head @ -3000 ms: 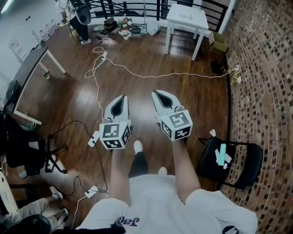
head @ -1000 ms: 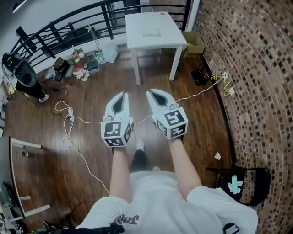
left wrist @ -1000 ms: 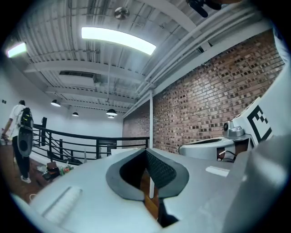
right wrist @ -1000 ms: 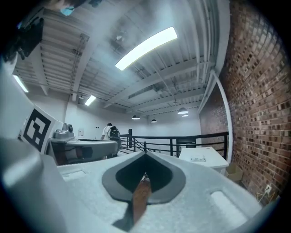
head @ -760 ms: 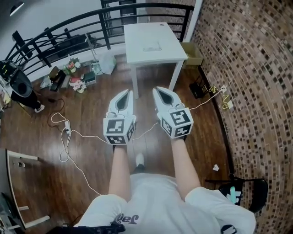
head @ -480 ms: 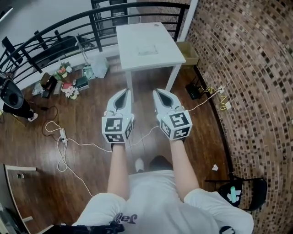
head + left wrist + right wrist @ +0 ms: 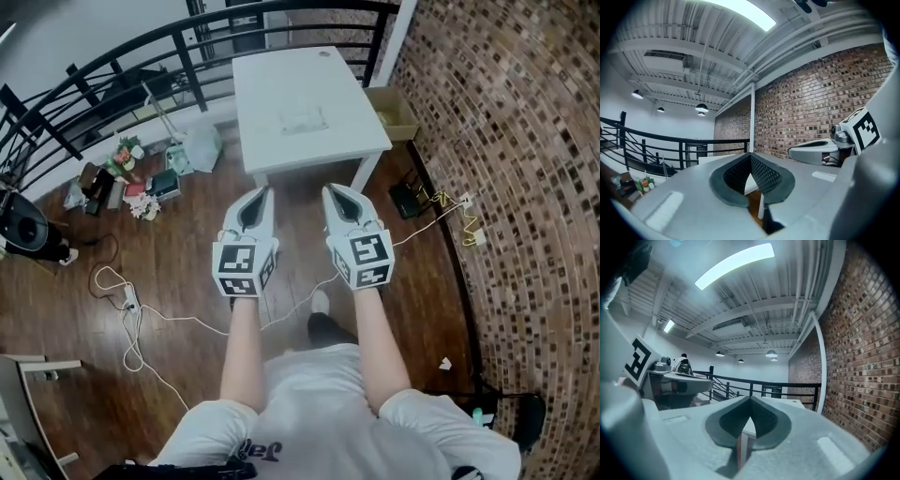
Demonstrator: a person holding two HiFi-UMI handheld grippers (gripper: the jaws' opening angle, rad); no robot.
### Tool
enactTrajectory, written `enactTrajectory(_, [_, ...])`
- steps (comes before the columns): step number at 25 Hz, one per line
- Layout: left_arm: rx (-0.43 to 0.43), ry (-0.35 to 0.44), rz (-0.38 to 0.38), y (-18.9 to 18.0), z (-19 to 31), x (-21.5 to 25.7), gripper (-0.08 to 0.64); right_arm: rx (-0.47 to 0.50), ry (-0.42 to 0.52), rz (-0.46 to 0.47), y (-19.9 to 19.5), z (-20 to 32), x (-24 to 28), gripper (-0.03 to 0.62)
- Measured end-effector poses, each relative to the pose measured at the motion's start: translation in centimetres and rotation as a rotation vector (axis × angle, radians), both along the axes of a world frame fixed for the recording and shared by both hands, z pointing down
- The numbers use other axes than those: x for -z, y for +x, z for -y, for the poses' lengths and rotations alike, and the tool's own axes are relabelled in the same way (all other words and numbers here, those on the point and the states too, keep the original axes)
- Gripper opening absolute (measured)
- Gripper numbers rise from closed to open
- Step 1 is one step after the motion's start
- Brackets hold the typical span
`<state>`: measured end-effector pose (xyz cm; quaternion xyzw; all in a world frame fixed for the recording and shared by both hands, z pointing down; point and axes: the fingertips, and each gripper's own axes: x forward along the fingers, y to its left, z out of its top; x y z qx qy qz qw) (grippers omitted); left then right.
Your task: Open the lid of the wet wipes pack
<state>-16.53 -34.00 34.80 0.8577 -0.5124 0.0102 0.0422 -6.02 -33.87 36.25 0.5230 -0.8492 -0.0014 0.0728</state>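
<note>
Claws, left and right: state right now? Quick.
Left claw: closed, holding nothing.
Right claw: closed, holding nothing.

A: What's the room like?
B: Dark wooden floor [image 7: 169, 356], a brick wall [image 7: 525, 187] on the right, a black railing [image 7: 141, 56] along the far side.
A: Furniture?
B: One white table [image 7: 272, 141] near the railing, with a long ceiling light [image 7: 733, 263] overhead.
</note>
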Motion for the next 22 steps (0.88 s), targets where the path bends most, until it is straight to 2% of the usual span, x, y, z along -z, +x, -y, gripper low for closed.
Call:
enactTrajectory(4, [-0.003, 0.01, 0.019, 2.4, 7.3, 0.3, 0.017, 0.013, 0.029, -0.002, 2.4, 7.7, 1.3, -0.009])
enactTrajectory(7, [-0.004, 0.006, 0.04, 4.5, 11.6, 0.2, 0.017, 0.02, 0.046, -0.043, 4.3, 12.4, 1.5, -0.009])
enactTrajectory(12, [0.051, -0.024, 0.071, 5.4, 16.9, -0.4, 0.017, 0.093, 0.052, -0.08, 4.4, 18.4, 1.2, -0.009])
enactTrajectory(17, [0.089, -0.06, 0.108, 3.6, 21.0, -3.0, 0.017, 0.135, -0.009, -0.045, 3.4, 22.4, -1.8, -0.009])
enactTrajectory(19, [0.091, -0.047, 0.111, 2.6, 23.7, -2.4, 0.017, 0.133, 0.002, -0.035, 2.6, 24.8, -1.5, -0.009])
enactTrajectory(22, [0.09, -0.014, 0.073, 1.8, 28.5, -0.3, 0.017, 0.12, 0.049, -0.04, 1.9, 29.3, -0.2, -0.009])
